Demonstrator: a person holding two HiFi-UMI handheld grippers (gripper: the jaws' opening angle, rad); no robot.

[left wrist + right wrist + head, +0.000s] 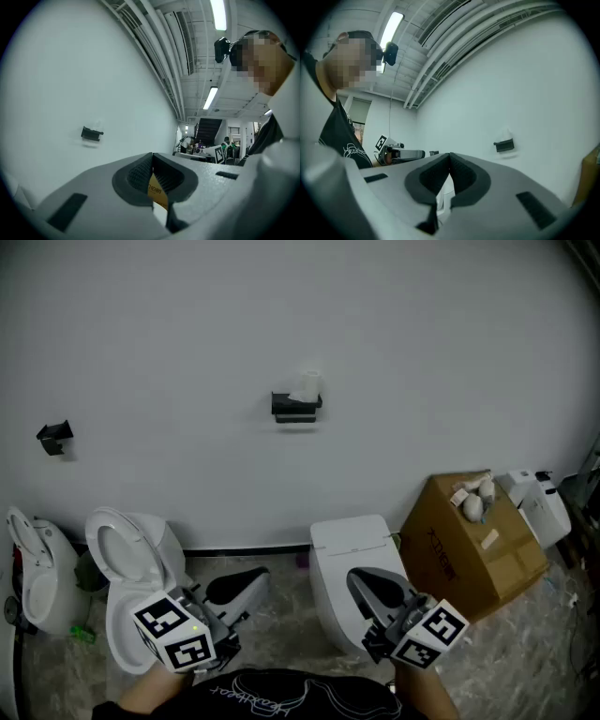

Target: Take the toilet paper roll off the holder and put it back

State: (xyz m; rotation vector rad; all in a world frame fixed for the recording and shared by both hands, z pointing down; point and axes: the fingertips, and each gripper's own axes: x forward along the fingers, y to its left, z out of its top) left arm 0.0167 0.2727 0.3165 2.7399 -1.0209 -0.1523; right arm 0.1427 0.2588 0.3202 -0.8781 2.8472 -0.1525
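On the white wall, a black holder carries a white toilet paper roll standing on top of it. Both grippers are low in the head view, far below the holder. My left gripper is shut with nothing in it, its marker cube near the bottom edge. My right gripper is also shut and empty. In the left gripper view the tips of the left gripper meet, and the holder is small at the left. In the right gripper view the right gripper is closed and the holder sits far off at the right.
A second black wall fitting hangs at the far left. On the floor stand a toilet with its lid up, another toilet beside it, and a white toilet in the middle. A cardboard box stands at the right.
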